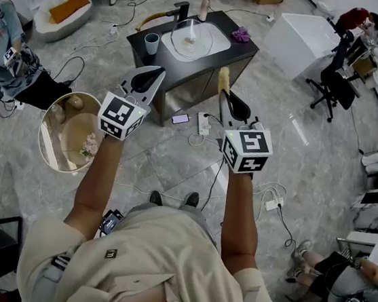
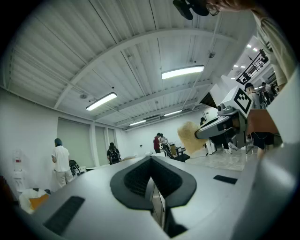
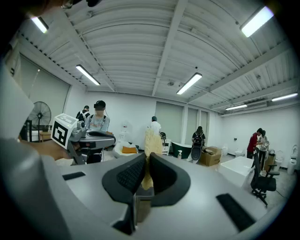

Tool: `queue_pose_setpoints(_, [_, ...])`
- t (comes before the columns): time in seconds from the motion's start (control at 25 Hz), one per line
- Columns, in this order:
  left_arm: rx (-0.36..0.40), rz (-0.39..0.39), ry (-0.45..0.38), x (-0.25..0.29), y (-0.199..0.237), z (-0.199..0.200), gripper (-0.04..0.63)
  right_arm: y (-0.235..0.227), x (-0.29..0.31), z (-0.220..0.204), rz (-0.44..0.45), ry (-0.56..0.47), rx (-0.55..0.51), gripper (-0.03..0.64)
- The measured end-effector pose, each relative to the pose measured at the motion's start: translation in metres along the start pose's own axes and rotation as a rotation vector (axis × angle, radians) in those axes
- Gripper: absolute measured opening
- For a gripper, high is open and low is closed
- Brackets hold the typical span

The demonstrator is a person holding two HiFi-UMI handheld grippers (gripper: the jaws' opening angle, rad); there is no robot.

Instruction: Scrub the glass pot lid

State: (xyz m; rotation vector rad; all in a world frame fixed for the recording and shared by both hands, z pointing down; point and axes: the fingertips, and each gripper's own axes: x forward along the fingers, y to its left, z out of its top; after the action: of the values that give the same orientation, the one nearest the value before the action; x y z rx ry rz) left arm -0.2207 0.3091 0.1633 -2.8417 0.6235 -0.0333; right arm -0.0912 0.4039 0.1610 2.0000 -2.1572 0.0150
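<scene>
**One full, one empty**

The right gripper (image 3: 144, 174) is closed on a yellow sponge (image 3: 151, 138), which stands up out of its jaws. The left gripper (image 2: 152, 183) is closed, with nothing between its jaws. The glass lid (image 1: 190, 32) lies in the white sink (image 1: 218, 42) of the dark counter (image 1: 245, 51), well apart from both grippers.

Bright, even light from ceiling strip lights (image 2: 183, 71); soft shadows on the pale floor (image 1: 324, 163). Both gripper views bulge strongly, corners black, near jaws softly blurred.
</scene>
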Motion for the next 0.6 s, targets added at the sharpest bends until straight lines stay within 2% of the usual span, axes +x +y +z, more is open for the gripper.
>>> queue_pose_setpoints(0.6, [-0.001, -0.012, -0.009, 0.003, 0.017, -0.009, 0.006, 0.005, 0.016, -0.002, -0.019, -0.004, 0.018, 0.035])
